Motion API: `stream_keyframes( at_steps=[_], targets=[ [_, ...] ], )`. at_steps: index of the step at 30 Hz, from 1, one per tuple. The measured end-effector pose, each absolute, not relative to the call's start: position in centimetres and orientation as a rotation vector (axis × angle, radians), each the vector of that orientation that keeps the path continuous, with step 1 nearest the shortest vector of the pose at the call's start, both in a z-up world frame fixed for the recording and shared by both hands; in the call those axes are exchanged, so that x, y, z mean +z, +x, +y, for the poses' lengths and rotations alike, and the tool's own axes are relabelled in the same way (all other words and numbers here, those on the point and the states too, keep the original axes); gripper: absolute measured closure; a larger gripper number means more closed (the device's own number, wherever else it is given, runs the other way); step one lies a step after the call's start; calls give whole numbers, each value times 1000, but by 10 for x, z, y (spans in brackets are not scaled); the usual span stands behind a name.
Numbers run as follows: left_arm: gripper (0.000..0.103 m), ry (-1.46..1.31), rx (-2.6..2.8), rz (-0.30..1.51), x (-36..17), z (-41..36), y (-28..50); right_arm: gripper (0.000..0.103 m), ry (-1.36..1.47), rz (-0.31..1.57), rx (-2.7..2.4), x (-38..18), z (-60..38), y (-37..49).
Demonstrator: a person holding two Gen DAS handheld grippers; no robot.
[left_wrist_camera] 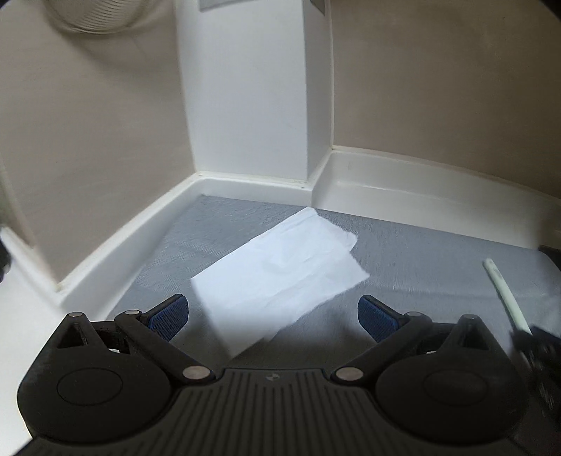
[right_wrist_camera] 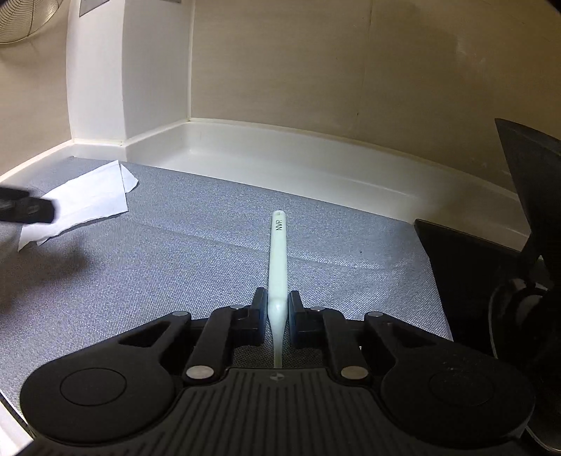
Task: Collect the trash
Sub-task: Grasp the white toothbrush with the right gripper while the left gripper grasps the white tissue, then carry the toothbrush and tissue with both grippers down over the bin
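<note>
The grey woven carpet [right_wrist_camera: 182,252] filled a corner closed in by beige walls [right_wrist_camera: 315,70], a white boxed column [left_wrist_camera: 245,87] and a glossy white skirting board [right_wrist_camera: 280,158]. Taking the column as the landmark, a flat rectangular sheet of white paper [left_wrist_camera: 277,266] lay on the carpet just in front of its foot, with one corner pointing back toward it.

The left gripper [left_wrist_camera: 271,315], a black two-finger tool with blue pads [left_wrist_camera: 168,315], was angled down at the carpet with its jaws spread wide. The near end of the paper lay between them, touched by neither pad.

The right gripper [right_wrist_camera: 277,312] also pointed down, well to the right of the column. Its jaws were drawn in tight on a slim white plastic stick [right_wrist_camera: 277,266], pinching its narrow part, with the printed end lying forward on the carpet.

Only the right wrist view showed that grip and the lettering. It also showed a black angular object [right_wrist_camera: 466,270] at the right edge and the blurred left gripper over the paper. The left wrist view showed the stick at its far right, and a ribbed pale duct [left_wrist_camera: 91,17] at top left.
</note>
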State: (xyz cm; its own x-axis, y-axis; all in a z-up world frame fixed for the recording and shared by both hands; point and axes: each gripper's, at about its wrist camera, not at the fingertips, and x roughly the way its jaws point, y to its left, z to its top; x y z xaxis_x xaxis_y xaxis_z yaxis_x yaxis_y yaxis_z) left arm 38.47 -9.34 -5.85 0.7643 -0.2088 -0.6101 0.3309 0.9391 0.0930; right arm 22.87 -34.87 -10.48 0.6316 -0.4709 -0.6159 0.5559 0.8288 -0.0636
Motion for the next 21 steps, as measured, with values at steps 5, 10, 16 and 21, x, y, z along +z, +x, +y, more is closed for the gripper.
stream_keyframes(
  at_steps=[5, 10, 16, 21],
  targets=[
    [0, 239, -298, 797, -85, -109, 416, 89, 135, 664, -590, -105, -348, 229],
    [24, 114, -205, 816, -85, -90, 430, 89, 141, 662, -591, -105, -349, 229],
    [102, -6, -153, 797, -70, -62, 424, 89, 162, 654, -589, -105, -350, 227],
    [102, -28, -161, 752, -54, -42, 391, 89, 200, 636, -584, -105, -354, 224]
  ],
)
